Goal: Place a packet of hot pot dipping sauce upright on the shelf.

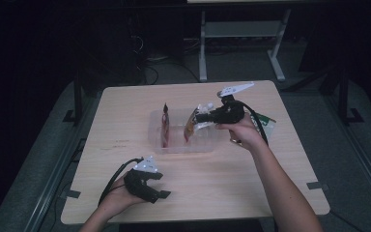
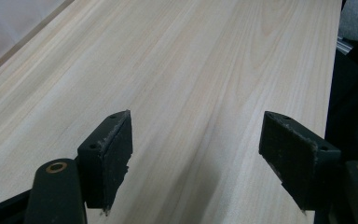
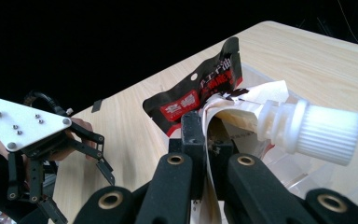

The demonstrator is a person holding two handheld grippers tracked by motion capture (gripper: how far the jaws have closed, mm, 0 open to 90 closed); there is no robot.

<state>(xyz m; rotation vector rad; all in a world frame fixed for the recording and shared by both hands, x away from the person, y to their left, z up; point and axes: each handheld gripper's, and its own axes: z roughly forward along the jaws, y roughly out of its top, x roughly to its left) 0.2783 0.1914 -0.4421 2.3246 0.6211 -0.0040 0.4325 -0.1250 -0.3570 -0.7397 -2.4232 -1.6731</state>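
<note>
A clear plastic bin (image 1: 205, 145) stands mid-table. A red and black packet (image 1: 165, 122) (image 3: 200, 91) stands upright in its left part. My right gripper (image 1: 199, 118) (image 3: 205, 140) is shut on the edge of a spouted pouch (image 1: 191, 125) (image 3: 223, 112) with a white ribbed cap (image 3: 324, 131), holding it over the bin's right part. My left gripper (image 1: 160, 185) (image 2: 196, 149) rests low over bare wood near the table's front edge, open, with nothing between its jaws. It also appears in the right gripper view, far left (image 3: 103, 158).
A green packet (image 1: 266, 123) lies on the table just right of my right hand. The wooden table (image 1: 125, 111) has bare room left and in front of the bin. Dark floor, cables and a table frame (image 1: 203, 53) lie beyond the far edge.
</note>
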